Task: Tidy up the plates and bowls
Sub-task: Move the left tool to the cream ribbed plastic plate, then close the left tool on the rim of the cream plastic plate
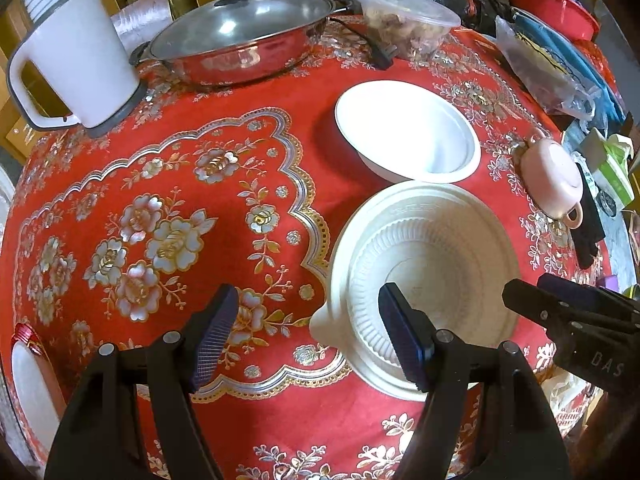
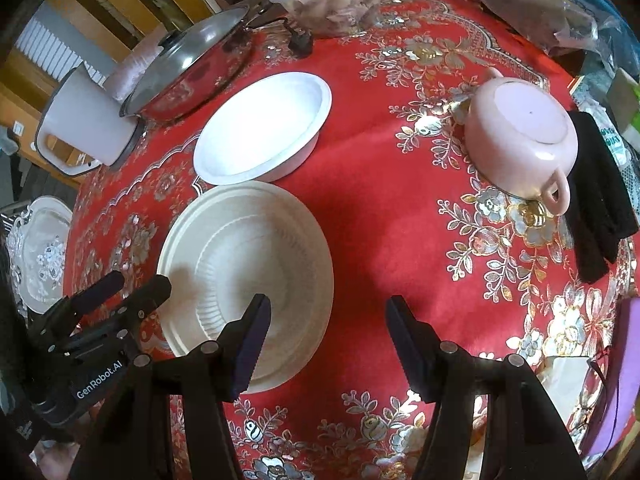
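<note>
light plastic ware, best taken by the rim

i hold my left gripper (image 1: 308, 336) wide open with nothing in it, one finger hanging over the ribbed cream plate (image 1: 424, 280) and the other over the red tablecloth (image 1: 160, 200). my right gripper (image 2: 326, 344) is just as wide and empty, poised at that plate's near edge. the white bowl (image 1: 408, 140) sits just behind the plate, rims nearly touching. a pink bowl (image 2: 520, 136) lies upside down, well apart to the right. the plate looks like thin disposable plastic: light, springy, apt to slide on the cloth and buckle if squeezed hard. i judge the flat outer rim the place to pinch, gently. the pink bowl seems stiffer and heavier; its loop handle offers a hold.
</note>
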Tool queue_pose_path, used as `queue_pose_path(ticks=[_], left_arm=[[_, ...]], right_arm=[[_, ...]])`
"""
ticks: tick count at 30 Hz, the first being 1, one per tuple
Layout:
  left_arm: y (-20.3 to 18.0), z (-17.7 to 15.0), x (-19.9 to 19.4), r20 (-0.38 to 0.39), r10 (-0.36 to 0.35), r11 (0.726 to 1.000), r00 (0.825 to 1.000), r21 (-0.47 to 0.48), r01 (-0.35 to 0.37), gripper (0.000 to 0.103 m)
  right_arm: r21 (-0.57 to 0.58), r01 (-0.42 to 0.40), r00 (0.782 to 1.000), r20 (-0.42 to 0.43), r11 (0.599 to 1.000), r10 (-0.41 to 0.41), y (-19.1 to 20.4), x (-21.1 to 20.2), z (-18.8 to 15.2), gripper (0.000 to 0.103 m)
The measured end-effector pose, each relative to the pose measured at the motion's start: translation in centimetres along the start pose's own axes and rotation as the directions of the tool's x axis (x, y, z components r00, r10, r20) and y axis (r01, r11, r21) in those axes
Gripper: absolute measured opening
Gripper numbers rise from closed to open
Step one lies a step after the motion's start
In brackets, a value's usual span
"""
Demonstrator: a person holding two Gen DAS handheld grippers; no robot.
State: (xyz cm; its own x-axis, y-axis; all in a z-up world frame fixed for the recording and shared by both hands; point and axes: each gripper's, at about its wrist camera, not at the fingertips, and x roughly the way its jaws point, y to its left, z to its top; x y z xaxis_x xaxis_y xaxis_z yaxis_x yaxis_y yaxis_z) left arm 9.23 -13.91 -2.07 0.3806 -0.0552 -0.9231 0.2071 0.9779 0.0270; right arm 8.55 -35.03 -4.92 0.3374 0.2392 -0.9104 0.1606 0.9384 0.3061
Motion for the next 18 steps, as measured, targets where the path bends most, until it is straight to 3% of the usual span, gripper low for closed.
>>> queue_pose_path(ticks=[18], left_arm=[[-0.23,0.12,0.5,0.006,0.012,1.0,1.0,0.008,-0.012,0.072]], right_arm=[[0.003,0.006,1.0,-0.009,1.0,-0.006,-0.11,0.72,0.42,0.064]])
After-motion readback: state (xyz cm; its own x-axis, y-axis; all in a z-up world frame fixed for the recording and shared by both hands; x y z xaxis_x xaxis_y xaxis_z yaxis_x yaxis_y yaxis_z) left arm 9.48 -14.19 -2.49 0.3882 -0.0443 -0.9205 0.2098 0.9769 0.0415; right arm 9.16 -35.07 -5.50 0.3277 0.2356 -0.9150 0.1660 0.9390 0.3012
